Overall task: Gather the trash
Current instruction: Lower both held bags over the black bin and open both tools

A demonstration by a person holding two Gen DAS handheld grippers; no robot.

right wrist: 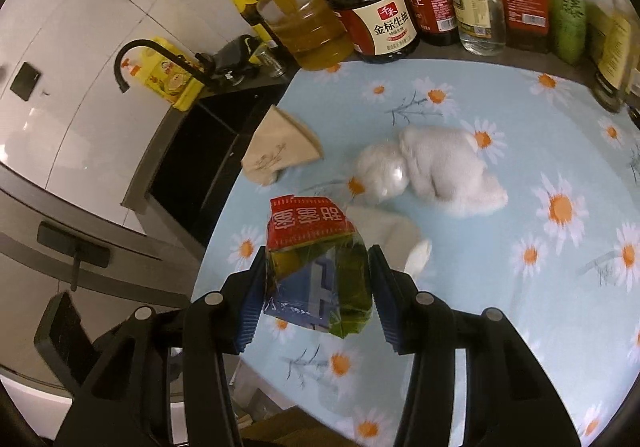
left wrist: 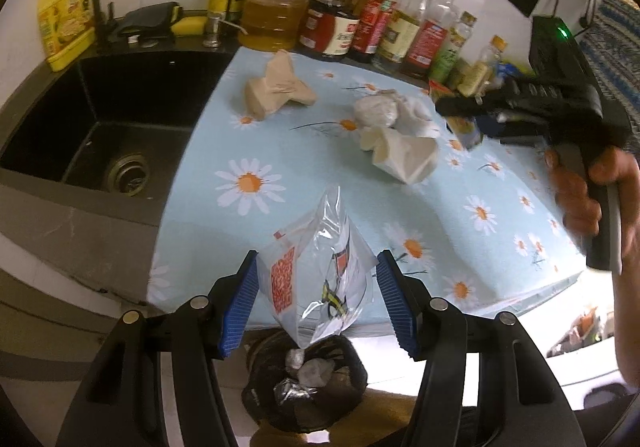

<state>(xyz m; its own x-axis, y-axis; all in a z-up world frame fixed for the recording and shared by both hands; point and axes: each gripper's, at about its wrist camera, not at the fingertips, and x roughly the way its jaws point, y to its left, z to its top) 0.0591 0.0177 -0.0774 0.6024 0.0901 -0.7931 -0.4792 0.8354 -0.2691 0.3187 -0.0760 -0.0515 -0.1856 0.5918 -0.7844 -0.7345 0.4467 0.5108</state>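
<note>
Mid-collection, by the look of it: 2 pieces of trash in hand, several more lying on the counter [left wrist: 192, 207].

Left claw [left wrist: 316, 299] poised past the counter edge, directly above the black trash bin [left wrist: 304, 387] on the floor. Clear plastic wrapper [left wrist: 316, 279] between the blue pads [left wrist: 236, 307], touching the left pad but with a gap at the right one, jaws looking spread. Likely a drop in progress, though release or loose hold cannot be told apart here.

Right claw [right wrist: 318, 291] over the near part of the counter, pinching a red and green snack packet [right wrist: 316, 267] from both sides, packet lifted clear of the daisy cloth. Seen from the left wrist view, right claw held level, the person's hand [left wrist: 592, 191] wrapped around its grip.

Next move, probably: carry the snack packet over to the trash bin, avoiding a clash with the left claw there.

On the counter: a tan paper wad [left wrist: 276, 87], white crumpled tissues [right wrist: 436, 171], a cream paper piece [left wrist: 400, 155].
</note>
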